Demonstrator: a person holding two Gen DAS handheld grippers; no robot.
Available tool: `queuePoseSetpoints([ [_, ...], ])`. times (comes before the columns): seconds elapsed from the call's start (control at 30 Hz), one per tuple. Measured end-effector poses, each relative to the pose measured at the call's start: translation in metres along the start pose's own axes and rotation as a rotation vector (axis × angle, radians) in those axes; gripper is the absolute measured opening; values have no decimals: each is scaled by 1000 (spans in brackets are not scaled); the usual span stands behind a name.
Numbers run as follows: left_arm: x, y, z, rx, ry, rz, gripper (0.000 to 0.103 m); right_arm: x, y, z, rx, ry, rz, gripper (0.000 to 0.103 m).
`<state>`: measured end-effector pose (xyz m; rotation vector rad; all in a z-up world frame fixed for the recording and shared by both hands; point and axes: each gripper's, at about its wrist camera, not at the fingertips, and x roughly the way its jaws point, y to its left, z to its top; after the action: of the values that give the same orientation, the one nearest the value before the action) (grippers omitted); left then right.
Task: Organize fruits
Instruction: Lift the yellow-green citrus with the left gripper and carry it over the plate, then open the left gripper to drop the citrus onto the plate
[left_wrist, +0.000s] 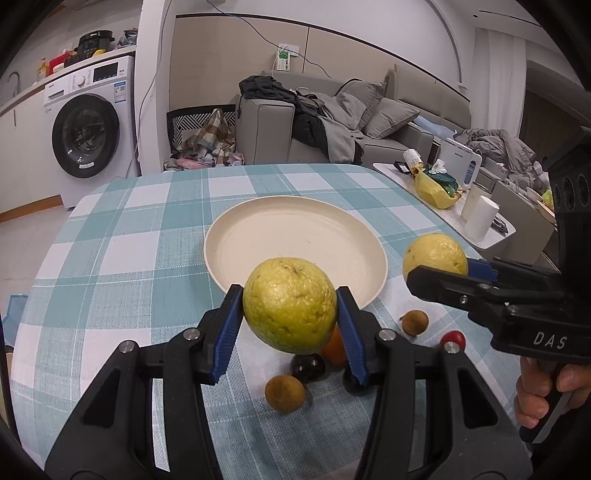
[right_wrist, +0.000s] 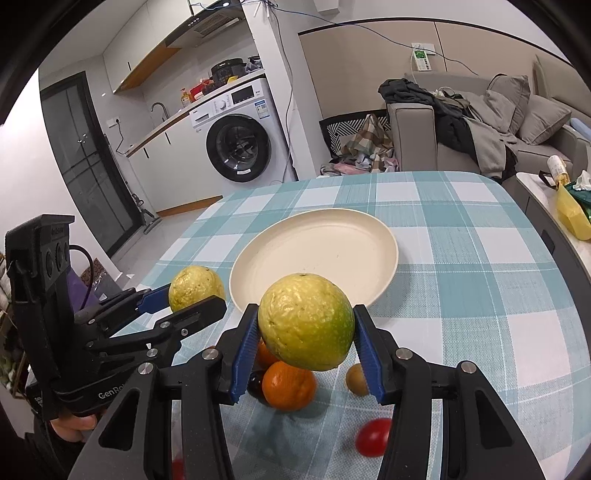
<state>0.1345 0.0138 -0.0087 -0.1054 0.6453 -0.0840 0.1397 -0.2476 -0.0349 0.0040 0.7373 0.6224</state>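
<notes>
The left tool (left_wrist: 290, 317) grips a yellow-green fruit (left_wrist: 290, 304) between its blue pads, one pad pressed against each side, and holds it clear of the table (left_wrist: 110, 236), just in front of the near rim of the cream plate (left_wrist: 295, 236). The right tool (right_wrist: 306, 332) clamps a second yellow-green fruit (right_wrist: 306, 321) the same way, lifted above the checked cloth and close to the plate's near edge. In the left wrist view the right tool comes in from the right side with its fruit beside the plate, and a hand (left_wrist: 543, 387) grasps its handle at the lower right. In the right wrist view the left tool shows at the left with its fruit near the plate's left rim.

The plate is bare inside. Below the tools several small fruits lie on the cloth: an orange (right_wrist: 289, 386), a dark round fruit (left_wrist: 308, 366), two brown round fruits (left_wrist: 285, 393) and a small red fruit (right_wrist: 373, 436). The orange and the dark fruit sit touching each other; the red one lies apart, nearer the camera
</notes>
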Motion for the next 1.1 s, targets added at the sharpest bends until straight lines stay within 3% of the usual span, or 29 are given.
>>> queuePoseSetpoints([
  [1.1,65,12,6,-6,59,39,47,62,-22,16,119,83,-5,51],
])
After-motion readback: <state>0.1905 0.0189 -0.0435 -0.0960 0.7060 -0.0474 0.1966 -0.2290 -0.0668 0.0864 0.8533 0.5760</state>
